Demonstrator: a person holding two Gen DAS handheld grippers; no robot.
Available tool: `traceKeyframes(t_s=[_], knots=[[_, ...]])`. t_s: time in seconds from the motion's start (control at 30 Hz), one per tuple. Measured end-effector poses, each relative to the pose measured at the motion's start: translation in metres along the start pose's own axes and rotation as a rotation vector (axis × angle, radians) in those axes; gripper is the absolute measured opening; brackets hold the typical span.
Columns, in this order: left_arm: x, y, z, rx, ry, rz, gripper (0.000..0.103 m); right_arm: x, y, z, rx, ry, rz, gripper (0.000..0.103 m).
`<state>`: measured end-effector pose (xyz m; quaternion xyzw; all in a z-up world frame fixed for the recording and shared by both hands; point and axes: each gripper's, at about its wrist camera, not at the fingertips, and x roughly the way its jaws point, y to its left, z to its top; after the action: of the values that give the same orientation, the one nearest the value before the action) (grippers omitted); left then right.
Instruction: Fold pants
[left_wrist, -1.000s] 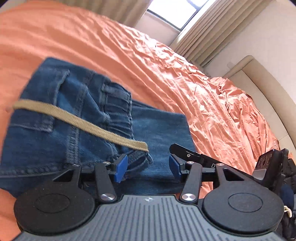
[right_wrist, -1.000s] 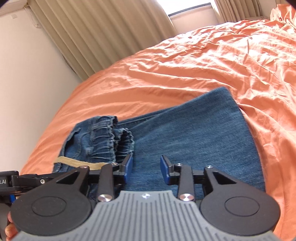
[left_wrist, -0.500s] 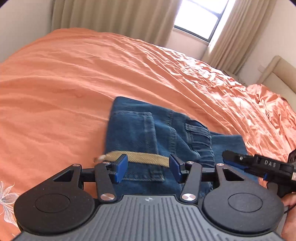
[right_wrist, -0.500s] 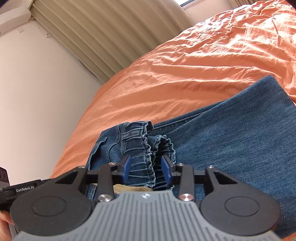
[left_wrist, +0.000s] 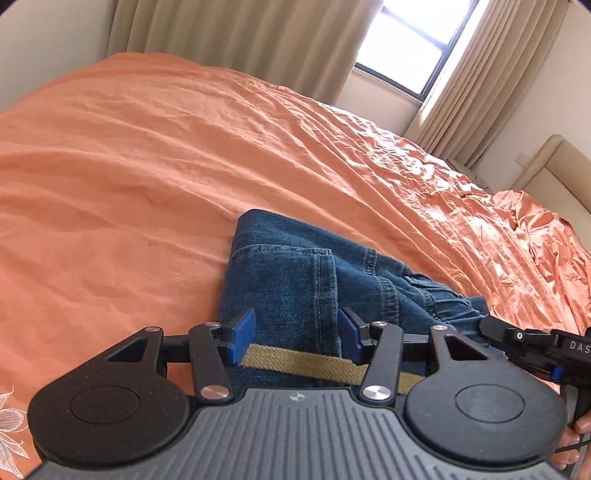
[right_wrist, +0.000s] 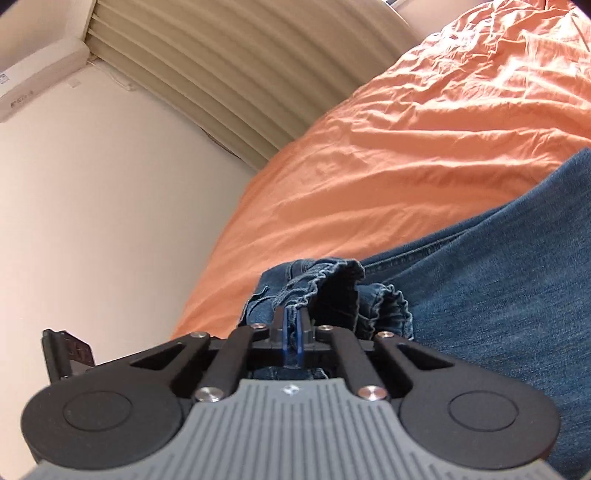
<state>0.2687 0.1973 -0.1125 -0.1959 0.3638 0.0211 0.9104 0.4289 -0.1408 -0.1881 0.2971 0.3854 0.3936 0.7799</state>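
Folded blue denim pants (left_wrist: 295, 280) lie on the orange bedspread (left_wrist: 147, 166). A tan woven belt (left_wrist: 295, 360) runs across their near edge. My left gripper (left_wrist: 297, 336) is open, its blue pads on either side of the belt and the pocket edge, low over the denim. In the right wrist view my right gripper (right_wrist: 293, 338) is shut on the gathered elastic waistband (right_wrist: 317, 284) of the pants (right_wrist: 498, 277). The right gripper's body also shows in the left wrist view (left_wrist: 532, 341) at the right edge.
The orange bedspread (right_wrist: 424, 140) stretches far around the pants. Beige curtains (left_wrist: 236, 40) and a window (left_wrist: 402, 48) stand beyond the bed, a cream headboard (left_wrist: 554, 173) at the right. A white wall (right_wrist: 110, 203) borders the bed's left side.
My right gripper moved onto the elastic waistband and shut on it. My left gripper moved left and lower, so the belt now lies between its open pads.
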Motion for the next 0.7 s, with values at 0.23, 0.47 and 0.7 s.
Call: traceKeyframes(t_s=[0.23, 0.47, 0.7], knots=[[0.026, -0.004, -0.004, 0.049, 0.065, 0.085, 0.055, 0.035, -0.035, -0.018, 0.1, 0.144, -0.135, 0.0], [0.037, -0.002, -0.005, 0.049, 0.107, 0.088, 0.05, 0.051, -0.044, -0.006, 0.185, 0.08, -0.068, 0.045], [0.037, 0.004, -0.004, 0.033, 0.109, 0.06, 0.05, 0.079, -0.07, 0.003, 0.351, 0.042, -0.01, 0.043]])
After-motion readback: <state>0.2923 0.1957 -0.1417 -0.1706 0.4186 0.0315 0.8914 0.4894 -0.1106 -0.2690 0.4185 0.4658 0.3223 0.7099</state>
